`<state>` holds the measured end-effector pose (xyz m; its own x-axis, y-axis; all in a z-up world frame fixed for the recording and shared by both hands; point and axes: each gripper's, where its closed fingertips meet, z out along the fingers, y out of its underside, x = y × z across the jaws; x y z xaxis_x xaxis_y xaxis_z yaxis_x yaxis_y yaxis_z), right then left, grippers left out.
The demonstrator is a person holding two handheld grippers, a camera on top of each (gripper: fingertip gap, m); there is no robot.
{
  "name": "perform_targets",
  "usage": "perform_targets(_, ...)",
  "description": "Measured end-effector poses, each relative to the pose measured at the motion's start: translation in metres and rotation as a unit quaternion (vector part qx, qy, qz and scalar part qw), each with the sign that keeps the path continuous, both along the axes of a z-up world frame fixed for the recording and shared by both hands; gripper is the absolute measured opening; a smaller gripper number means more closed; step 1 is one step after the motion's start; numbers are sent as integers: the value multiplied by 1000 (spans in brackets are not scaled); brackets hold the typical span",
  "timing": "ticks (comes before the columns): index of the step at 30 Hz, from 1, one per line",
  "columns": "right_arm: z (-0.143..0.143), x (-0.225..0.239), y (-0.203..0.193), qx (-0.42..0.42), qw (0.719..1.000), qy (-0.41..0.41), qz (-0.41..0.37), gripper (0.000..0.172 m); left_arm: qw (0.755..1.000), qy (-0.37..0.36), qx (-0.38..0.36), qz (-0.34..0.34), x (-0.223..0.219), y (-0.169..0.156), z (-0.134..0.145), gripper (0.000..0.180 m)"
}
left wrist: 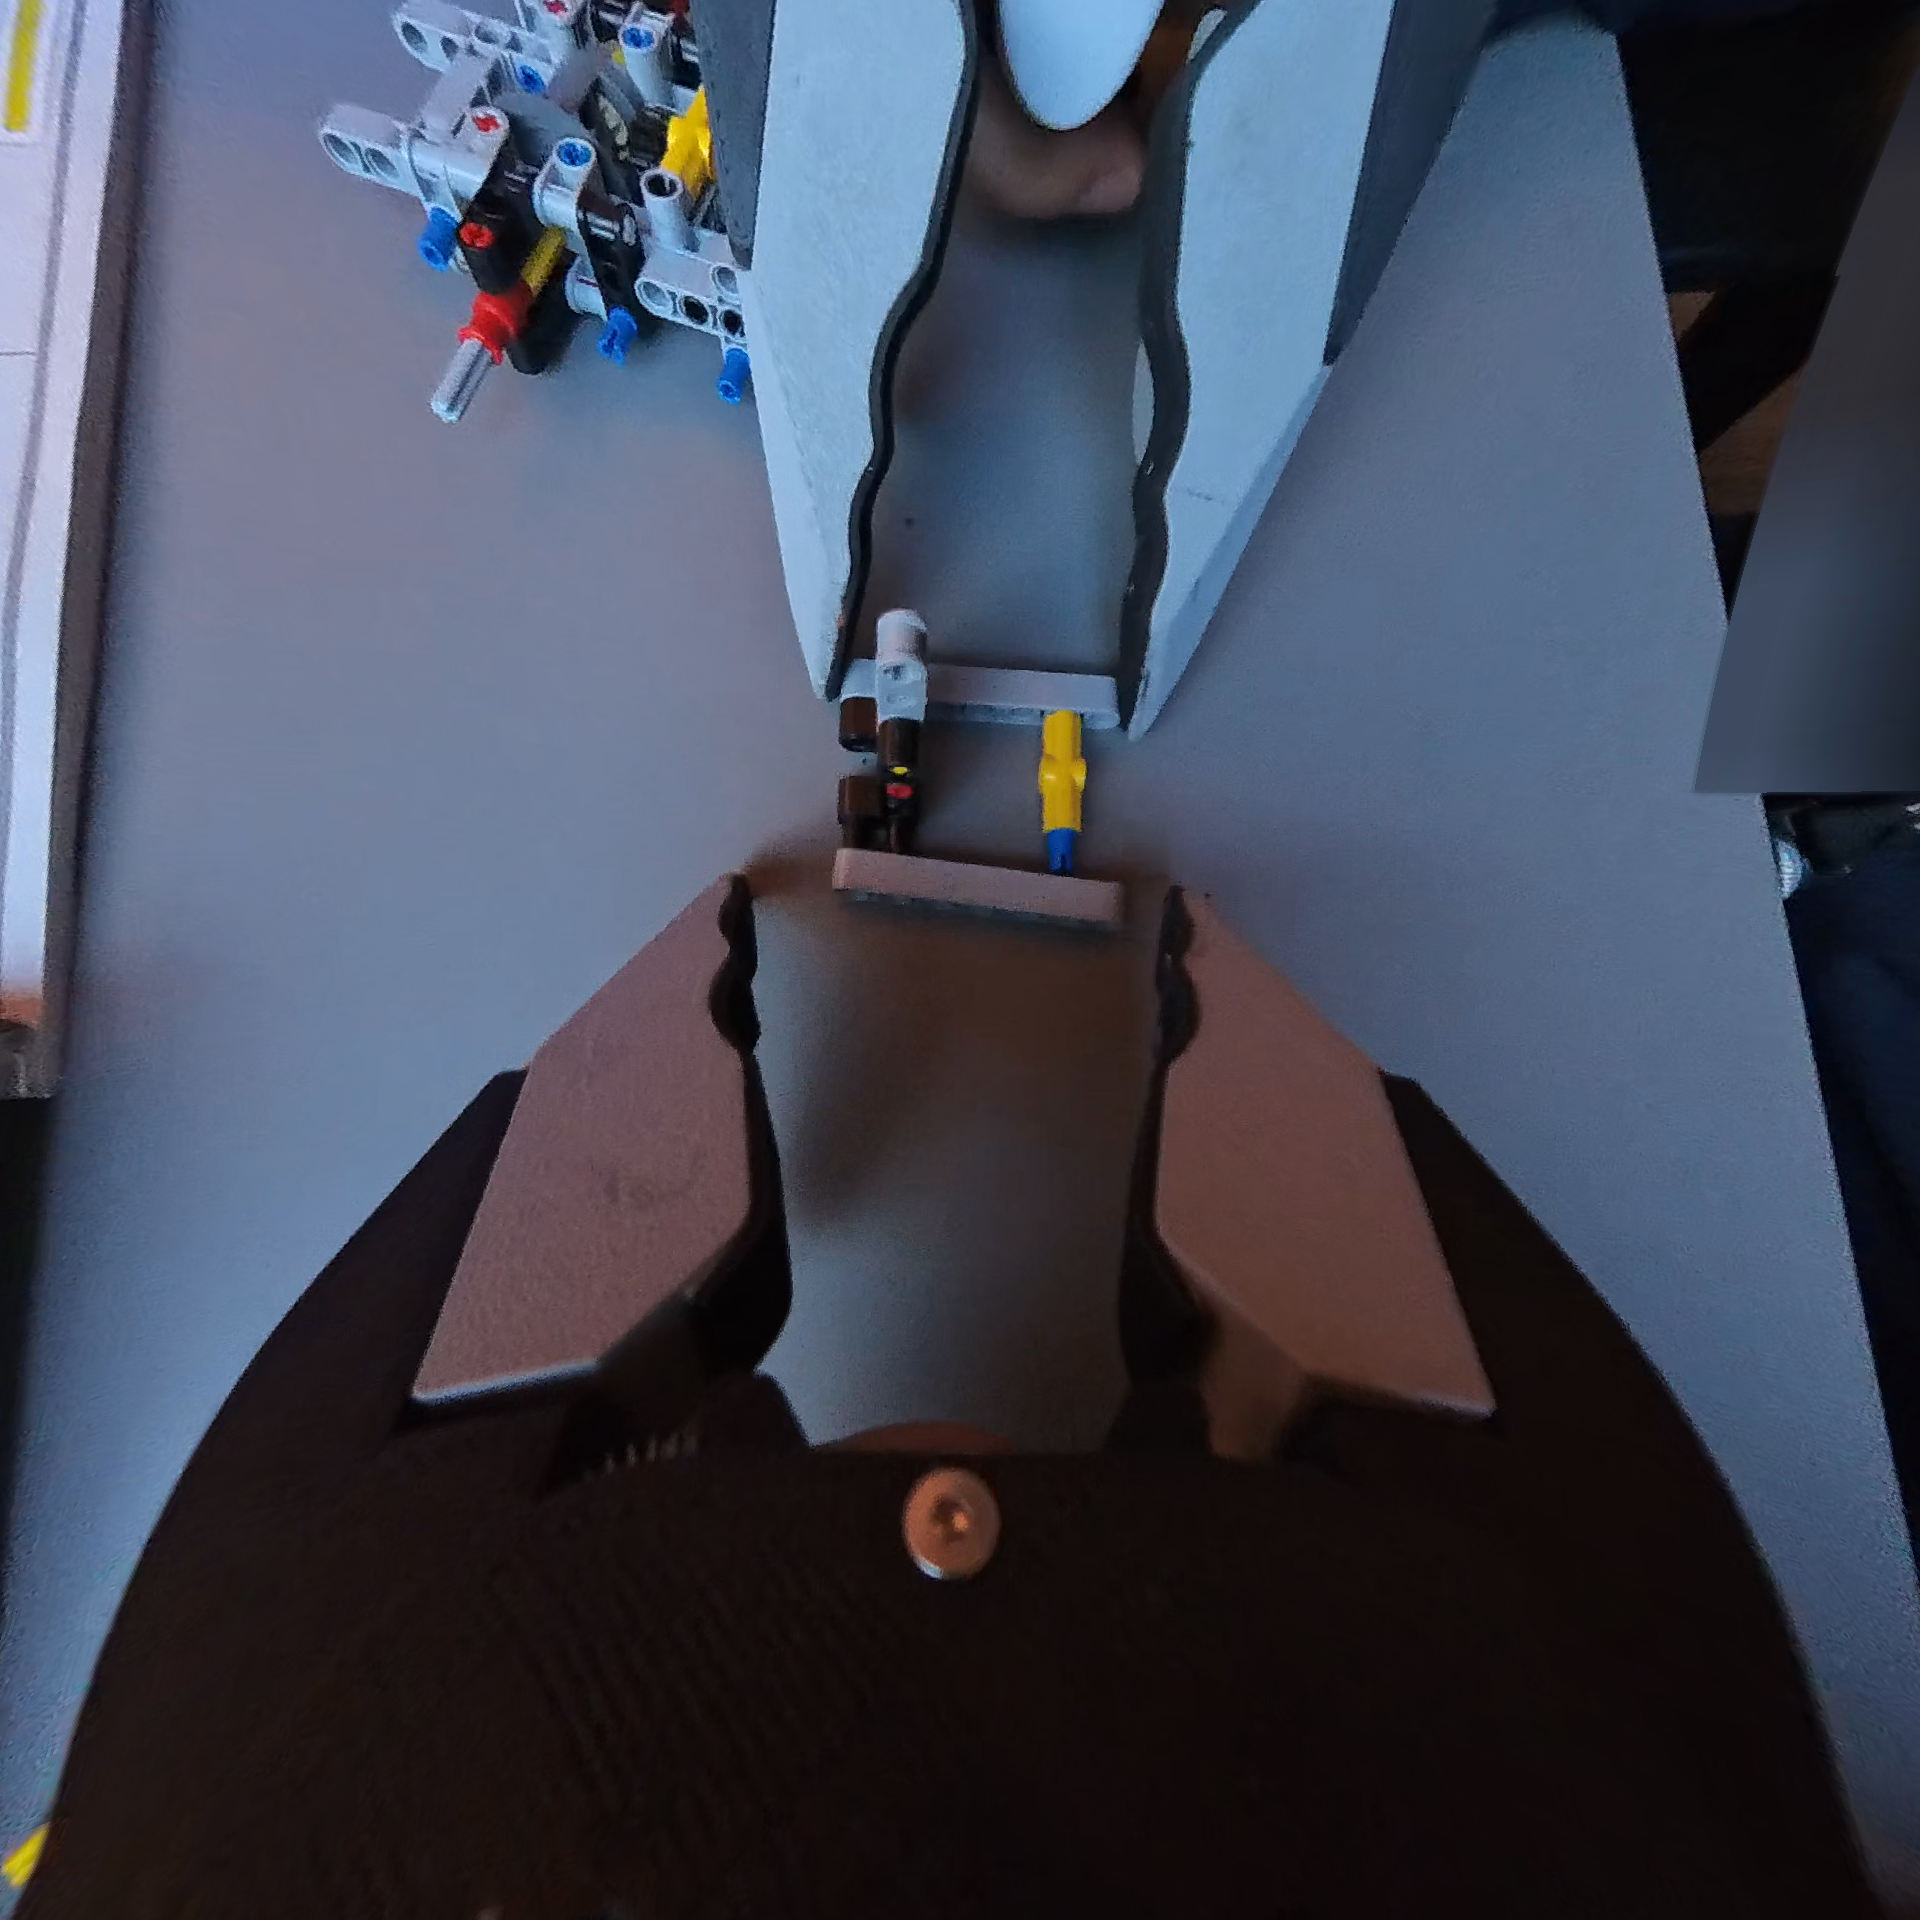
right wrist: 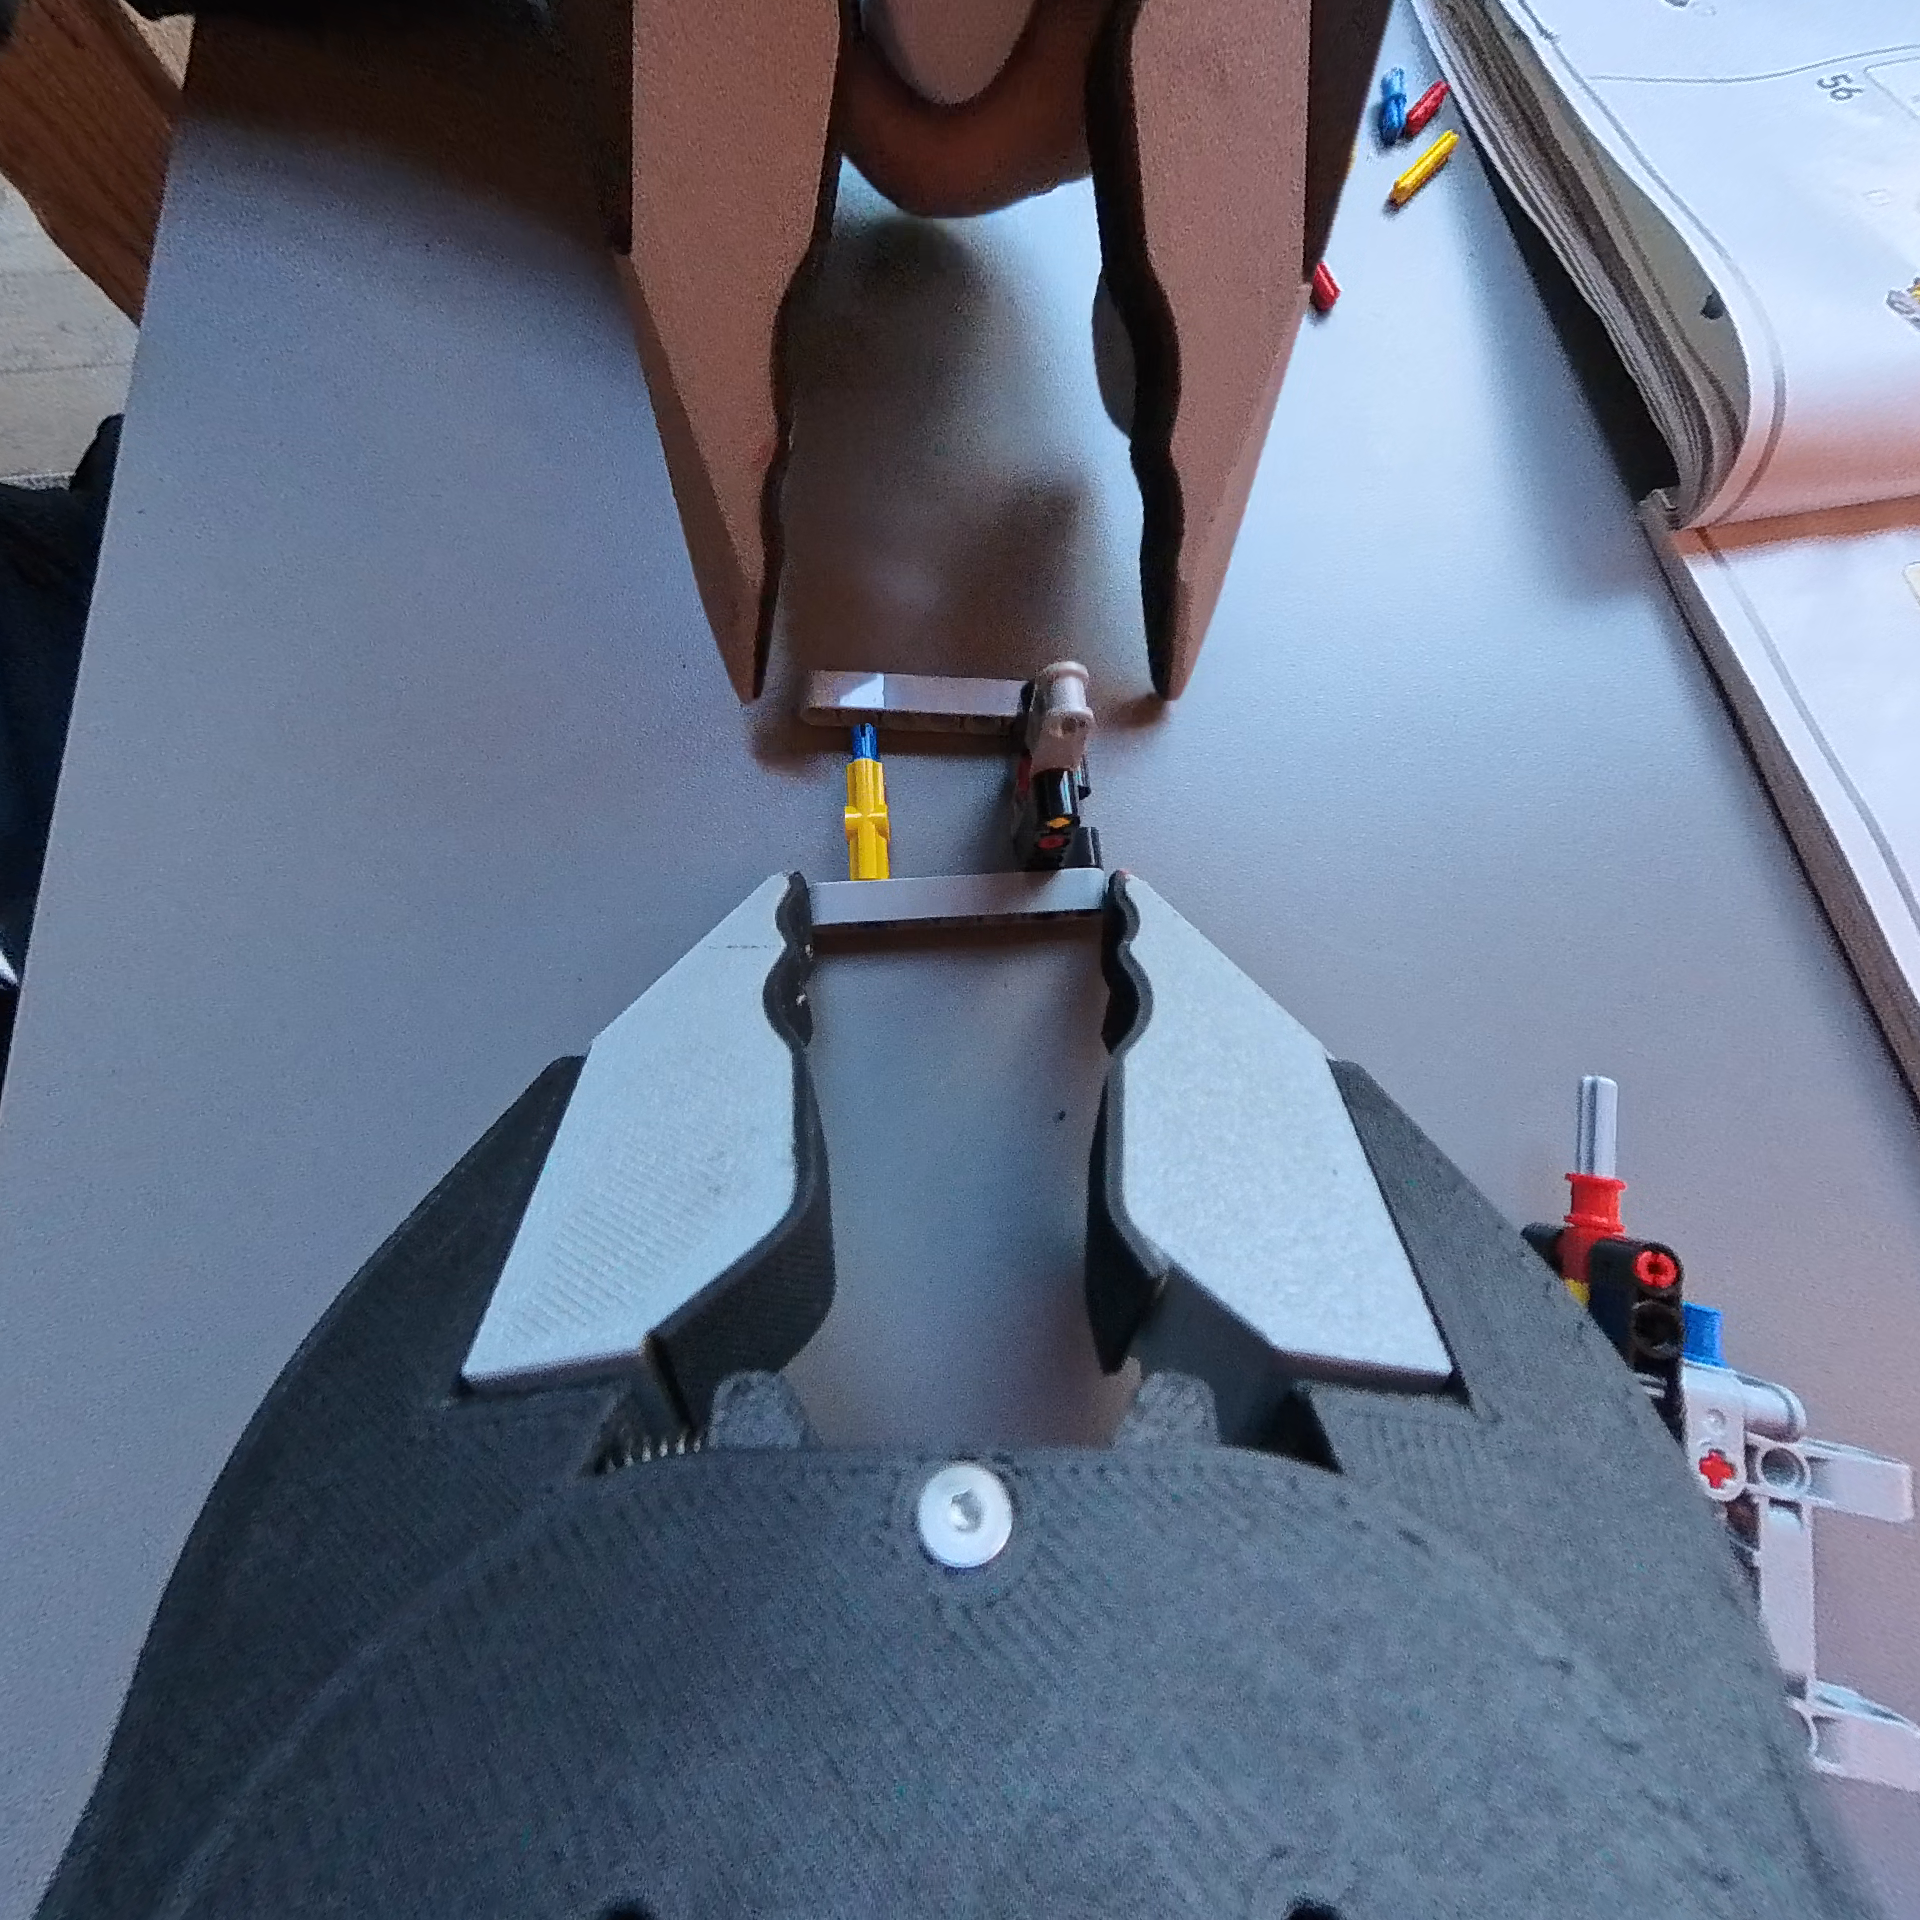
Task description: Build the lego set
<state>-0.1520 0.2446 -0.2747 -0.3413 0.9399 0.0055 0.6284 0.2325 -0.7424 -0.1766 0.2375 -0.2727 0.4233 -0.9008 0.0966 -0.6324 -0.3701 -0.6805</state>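
Both wrist cameras are looking steeply down along their own fingers at a grey table (left wrist: pixel 416 727), close above it. They are facing each other: each view is showing the opposite gripper entering from the top edge. Both are sharing the small brick frame (left wrist: pixel 977 790) (right wrist: pixel 951 800) between the fingertips and the larger brick model (left wrist: pixel 561 187) (right wrist: pixel 1704 1382) off to one side.

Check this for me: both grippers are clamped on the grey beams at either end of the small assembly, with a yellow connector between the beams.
Only one is. The right gripper has both pads pressed on its grey beam, but the left gripper stands open, its fingers wide of the other beam and not touching it. The left wrist view shows this. The yellow connector does sit between the beams.
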Motion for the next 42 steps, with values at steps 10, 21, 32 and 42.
perform_targets(10, 0, -2, 2, 0, 1000, 0, -9, 54, 1000, 12, 19, -2, 1, -1, -1, 55)
perform_targets(21, 0, -3, 0, 29, 998, -44, -29, 54, 1000, 0, 11, 13, 0, 0, -1, 54)
perform_targets(32, 1, -2, 3, 20, 994, -101, -43, 53, 999, -6, 19, 27, 1, 3, -1, 54)
perform_targets(42, 1, -9, 0, 13, 998, -43, -49, 53, 998, -6, 40, 38, -3, 7, -2, 47)
